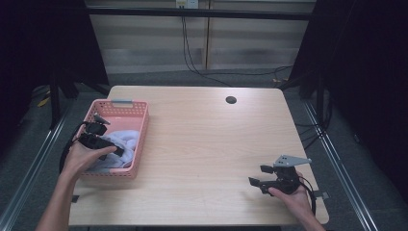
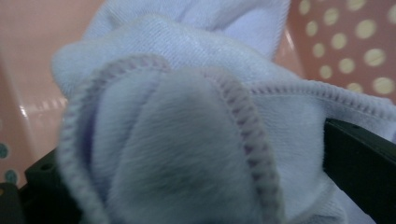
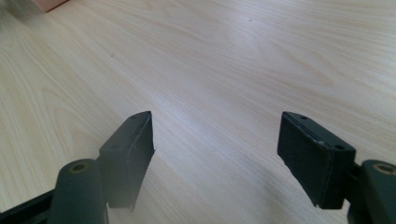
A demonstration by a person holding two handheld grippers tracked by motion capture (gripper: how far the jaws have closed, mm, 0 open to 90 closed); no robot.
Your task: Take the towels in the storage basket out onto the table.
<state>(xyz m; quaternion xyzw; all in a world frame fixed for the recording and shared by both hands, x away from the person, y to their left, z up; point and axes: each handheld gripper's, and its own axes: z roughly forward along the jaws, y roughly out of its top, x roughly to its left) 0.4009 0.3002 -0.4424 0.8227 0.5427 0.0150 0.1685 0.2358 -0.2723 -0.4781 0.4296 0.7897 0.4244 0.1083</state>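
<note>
Over at the table's (image 1: 202,144) left edge, a pink basket (image 1: 140,139) with perforated walls sits with one long side running along that edge. Inside it lies a pale lilac cloth (image 1: 124,144), bunched up toward the near end. The left gripper (image 1: 107,139) reaches down into the basket, held by the left hand (image 1: 84,159), whose fingers wrap over its body; a black cable loops out from it past the basket's outer wall.

From the left gripper view, the cloth (image 2: 187,140) is pressed right up against the camera: a folded hem with a stitched edge curves across the middle, fleecy on one face and smoother on the other. Both black jaws show at the lower corners, one on each side of the fold, with the fabric packed between them, so the tongs are clamped on the cloth. Behind it the basket's (image 2: 355,37) dotted wall shows at the upper right and its smooth pink floor at the left.

Well apart, near the table's front right corner, the right hand (image 1: 293,197) holds the right gripper (image 1: 257,175) low over bare wood, its grey three-cornered plate on top and its jaws pointing left toward the basket. In the right gripper view the gripper (image 3: 217,149) has its two jaws standing wide apart, with wood grain (image 3: 233,60) between them, and a pink corner of the basket (image 3: 46,3) far off at the upper left
</note>
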